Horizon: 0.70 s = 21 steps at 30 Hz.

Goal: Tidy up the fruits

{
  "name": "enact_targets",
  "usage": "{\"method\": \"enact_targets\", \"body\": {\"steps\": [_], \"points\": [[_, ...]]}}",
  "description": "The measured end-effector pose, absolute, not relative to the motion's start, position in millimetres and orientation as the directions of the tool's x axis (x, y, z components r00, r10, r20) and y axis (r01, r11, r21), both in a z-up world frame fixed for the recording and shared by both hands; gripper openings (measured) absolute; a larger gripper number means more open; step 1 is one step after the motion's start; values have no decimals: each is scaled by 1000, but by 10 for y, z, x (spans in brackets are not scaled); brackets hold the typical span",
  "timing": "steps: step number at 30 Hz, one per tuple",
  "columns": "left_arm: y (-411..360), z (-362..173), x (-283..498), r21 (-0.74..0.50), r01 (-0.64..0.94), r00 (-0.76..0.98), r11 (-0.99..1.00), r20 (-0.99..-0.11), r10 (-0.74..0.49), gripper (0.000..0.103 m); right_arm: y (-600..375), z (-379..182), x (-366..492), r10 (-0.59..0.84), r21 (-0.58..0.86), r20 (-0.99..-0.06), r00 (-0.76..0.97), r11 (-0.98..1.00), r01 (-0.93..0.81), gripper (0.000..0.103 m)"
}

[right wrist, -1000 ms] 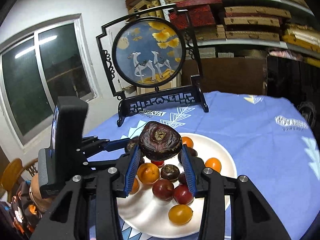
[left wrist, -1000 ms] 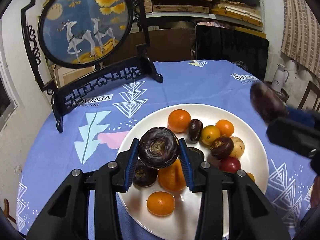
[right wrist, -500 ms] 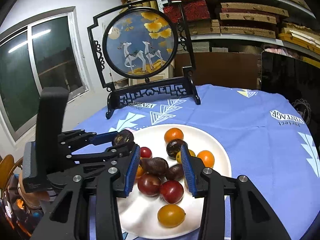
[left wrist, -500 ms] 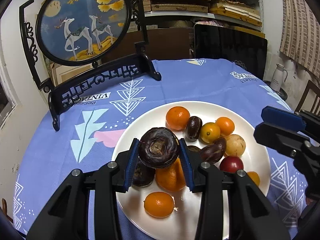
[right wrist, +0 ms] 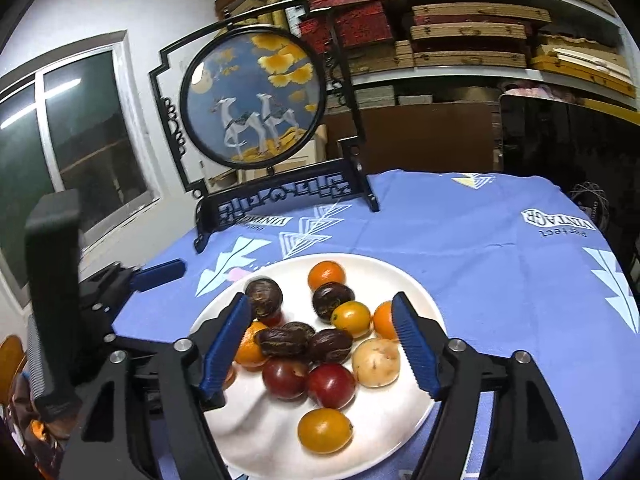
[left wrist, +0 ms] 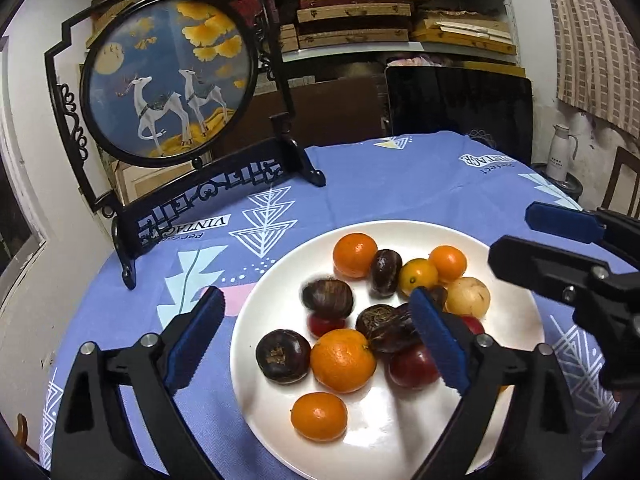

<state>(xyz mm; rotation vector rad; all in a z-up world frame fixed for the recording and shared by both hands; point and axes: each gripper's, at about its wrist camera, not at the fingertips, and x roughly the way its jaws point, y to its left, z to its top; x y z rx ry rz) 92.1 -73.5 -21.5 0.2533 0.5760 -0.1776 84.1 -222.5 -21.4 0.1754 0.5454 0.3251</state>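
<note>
The blue tablecloth (right wrist: pixel 480 240) bears the printed words "Perfect VINTAGE", seen upside down, near the far right edge (right wrist: pixel 558 222) and again just before the black screen stand (left wrist: pixel 188 226).

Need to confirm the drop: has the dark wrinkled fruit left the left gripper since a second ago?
Yes. The dark wrinkled fruit now lies on the white plate; left gripper open.
</note>
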Motion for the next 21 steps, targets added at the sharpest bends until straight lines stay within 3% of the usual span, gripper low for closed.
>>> {"method": "enact_targets", "body": {"steps": [2, 4, 21], "points": [[-725, -227, 947, 191, 226, 822, 955, -564, -82, 92, -2229, -231, 853, 344, 251, -481, 806, 935, -249, 78], [-704, -227, 963, 182, 219, 819, 959, -569, -79, 93, -2234, -245, 854, 332, 253, -480, 812, 939, -234, 87], [-583, -156, 984, 207, 102, 869, 973, -494, 14, 98, -2145, -299, 837, 307, 212, -479, 822, 950, -231, 89]]}}
